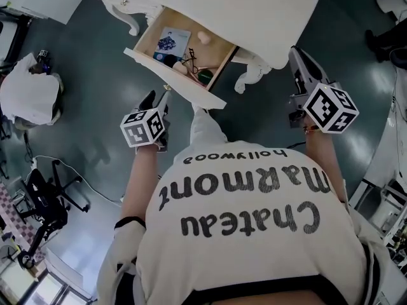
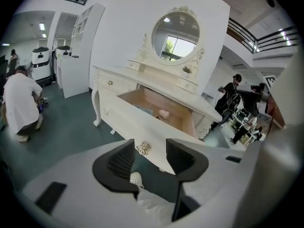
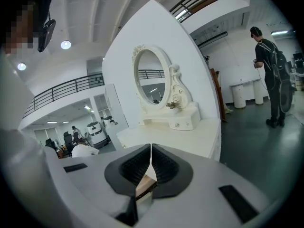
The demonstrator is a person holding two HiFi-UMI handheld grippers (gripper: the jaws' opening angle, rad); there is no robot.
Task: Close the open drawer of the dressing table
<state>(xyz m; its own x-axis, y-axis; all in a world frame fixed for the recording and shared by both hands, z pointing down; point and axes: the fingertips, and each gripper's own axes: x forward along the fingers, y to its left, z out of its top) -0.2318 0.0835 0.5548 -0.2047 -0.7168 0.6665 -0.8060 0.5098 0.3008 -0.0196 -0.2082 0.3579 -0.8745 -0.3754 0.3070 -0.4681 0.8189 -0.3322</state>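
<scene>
The white dressing table (image 1: 254,11) stands at the top of the head view with its wooden drawer (image 1: 219,65) pulled out toward me. A blue booklet (image 1: 172,42) and several small items lie inside. My left gripper (image 1: 158,100) hangs open just in front of the white drawer front (image 2: 121,120). Its metal knob (image 2: 143,148) shows between the spread fingers (image 2: 118,160), and the pads do not press on it. My right gripper (image 1: 296,59) is shut and empty beside the table's right end, level with the tabletop (image 3: 190,139). The right gripper (image 3: 151,151) faces the oval mirror (image 3: 149,80).
A person in white (image 1: 28,94) crouches on the dark floor to the left. An office chair (image 1: 48,196) stands at lower left. Another person (image 3: 270,80) stands off to the right. A tall white cabinet (image 2: 78,56) is behind the table's left end. My own white shoe (image 2: 136,178) is under the drawer.
</scene>
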